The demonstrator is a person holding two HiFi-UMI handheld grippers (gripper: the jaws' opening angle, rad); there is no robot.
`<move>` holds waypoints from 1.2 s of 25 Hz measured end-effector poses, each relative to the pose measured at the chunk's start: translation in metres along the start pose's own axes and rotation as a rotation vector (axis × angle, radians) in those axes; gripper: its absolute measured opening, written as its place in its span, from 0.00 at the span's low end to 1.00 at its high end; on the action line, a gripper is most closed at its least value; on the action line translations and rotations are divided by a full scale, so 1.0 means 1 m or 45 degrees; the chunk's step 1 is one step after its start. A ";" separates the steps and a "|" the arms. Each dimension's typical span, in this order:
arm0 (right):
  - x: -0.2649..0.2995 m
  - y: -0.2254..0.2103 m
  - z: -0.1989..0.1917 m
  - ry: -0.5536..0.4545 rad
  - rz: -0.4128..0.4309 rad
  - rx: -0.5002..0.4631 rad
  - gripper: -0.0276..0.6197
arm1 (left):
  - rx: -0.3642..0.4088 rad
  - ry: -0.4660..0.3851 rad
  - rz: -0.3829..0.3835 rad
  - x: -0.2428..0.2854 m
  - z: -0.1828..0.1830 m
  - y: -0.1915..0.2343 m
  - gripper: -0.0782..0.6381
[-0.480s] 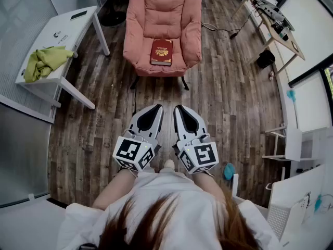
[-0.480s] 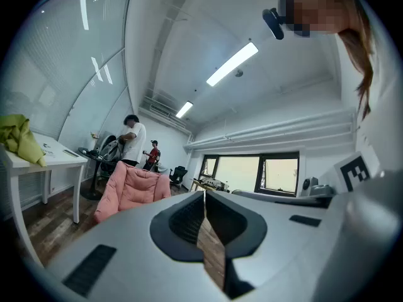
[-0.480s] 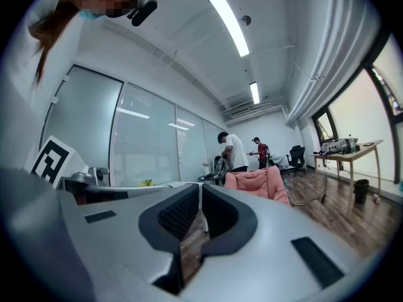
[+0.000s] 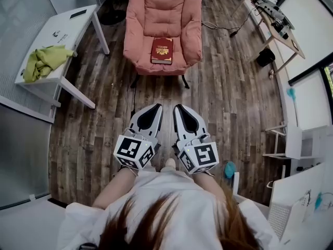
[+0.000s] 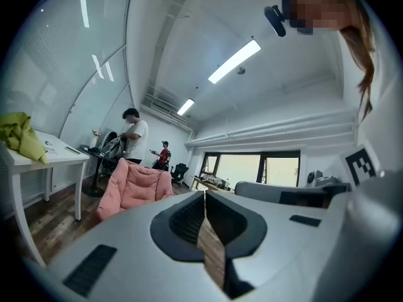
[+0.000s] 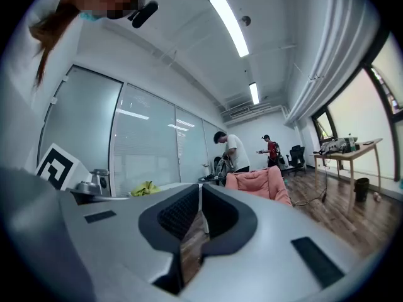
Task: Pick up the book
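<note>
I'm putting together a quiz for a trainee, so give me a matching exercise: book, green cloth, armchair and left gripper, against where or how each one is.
Things:
1. book
2. green cloth
3. armchair
4. left gripper

Place or state:
A. on the white table
B. shut, holding nothing
C. on the armchair's seat
D. standing on the wooden floor

Pairs: 1-C, 2-A, 3-D, 4-B.
</note>
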State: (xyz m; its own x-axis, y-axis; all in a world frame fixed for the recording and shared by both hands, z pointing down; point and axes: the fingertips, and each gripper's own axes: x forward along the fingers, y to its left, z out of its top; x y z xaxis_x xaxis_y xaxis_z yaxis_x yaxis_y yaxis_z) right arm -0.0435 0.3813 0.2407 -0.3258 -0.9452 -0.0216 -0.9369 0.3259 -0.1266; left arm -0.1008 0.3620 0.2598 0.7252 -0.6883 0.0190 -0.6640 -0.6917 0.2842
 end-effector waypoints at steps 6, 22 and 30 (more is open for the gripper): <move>0.001 0.006 -0.001 -0.030 -0.021 0.027 0.10 | -0.006 -0.004 -0.028 -0.005 0.003 0.003 0.12; 0.015 0.041 -0.021 0.002 -0.094 0.016 0.10 | -0.056 0.084 -0.087 -0.031 -0.020 0.044 0.12; 0.048 0.014 -0.028 -0.011 -0.086 0.060 0.10 | -0.046 0.117 -0.083 0.003 -0.026 0.060 0.12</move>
State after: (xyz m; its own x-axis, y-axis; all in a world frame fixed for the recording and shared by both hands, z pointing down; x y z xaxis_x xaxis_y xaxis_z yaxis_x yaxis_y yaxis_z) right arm -0.0761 0.3416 0.2657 -0.2606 -0.9652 -0.0196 -0.9497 0.2600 -0.1748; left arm -0.1338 0.3240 0.3020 0.7814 -0.6181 0.0865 -0.6090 -0.7249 0.3218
